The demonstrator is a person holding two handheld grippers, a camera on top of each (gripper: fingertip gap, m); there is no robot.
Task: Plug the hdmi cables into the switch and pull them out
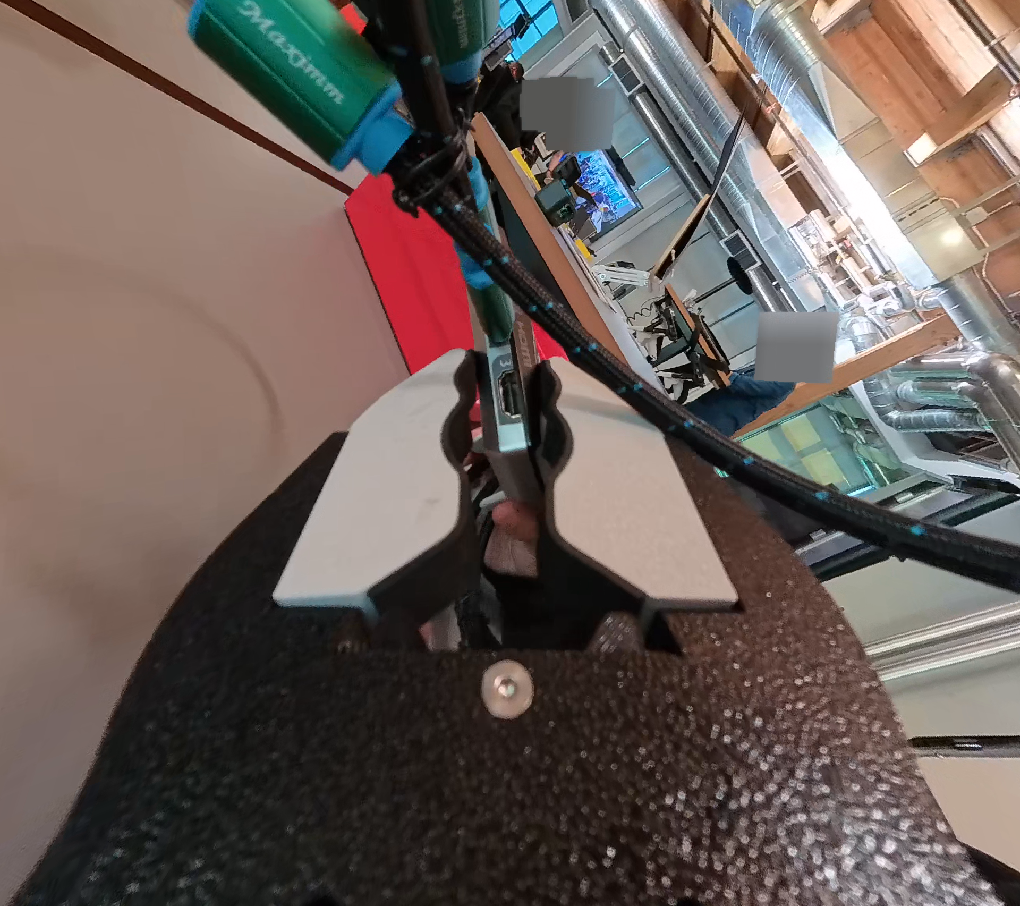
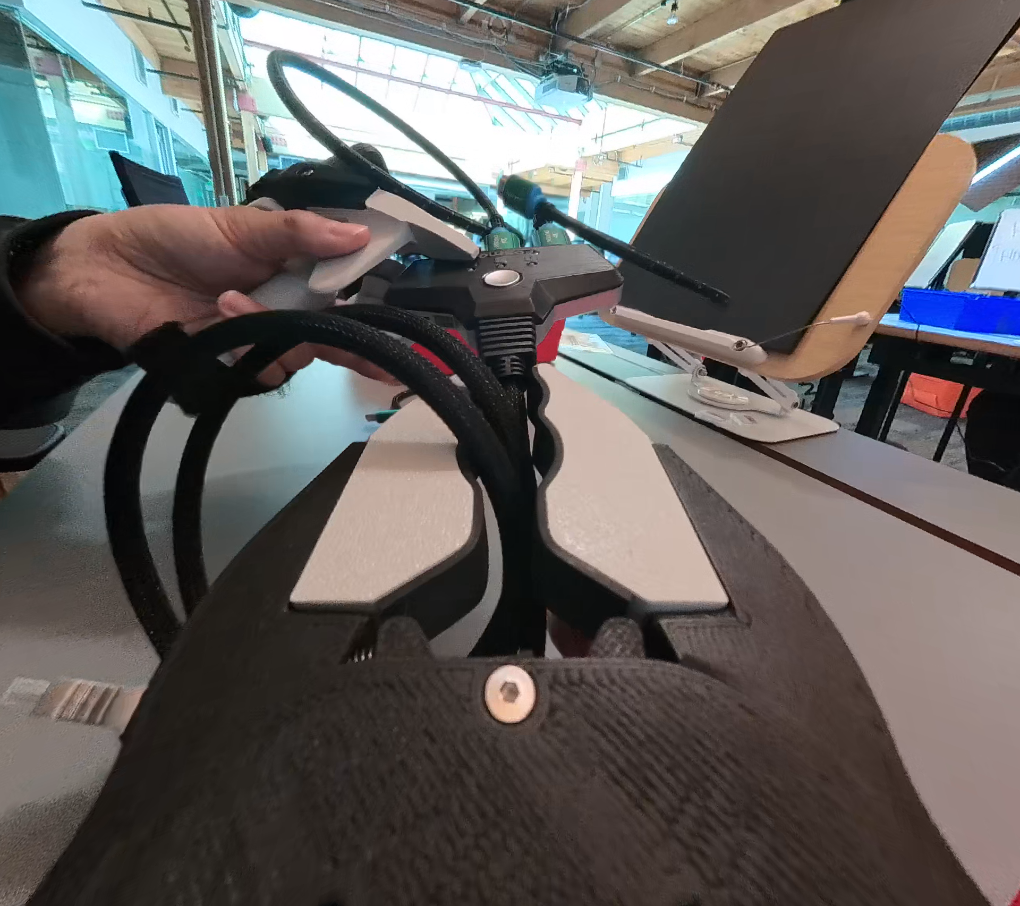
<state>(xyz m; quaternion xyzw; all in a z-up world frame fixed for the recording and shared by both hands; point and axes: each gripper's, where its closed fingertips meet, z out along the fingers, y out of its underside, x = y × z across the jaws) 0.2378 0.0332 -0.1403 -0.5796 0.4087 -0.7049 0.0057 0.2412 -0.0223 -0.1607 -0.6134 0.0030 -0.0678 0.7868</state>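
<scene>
Pale grey surface [image 2: 828,509] below, the black flat HDMI switch [image 2: 546,286] is held up off it, edge pinched in the left claw [image 1: 503,402]. Its braided black output cable [image 2: 513,438] runs straight back into the right claw [image 2: 510,438], pressed around it. Two green-shelled plugs [image 2: 527,236] sit on the far edge; another green plug [image 1: 292,70] dangles loose.
</scene>
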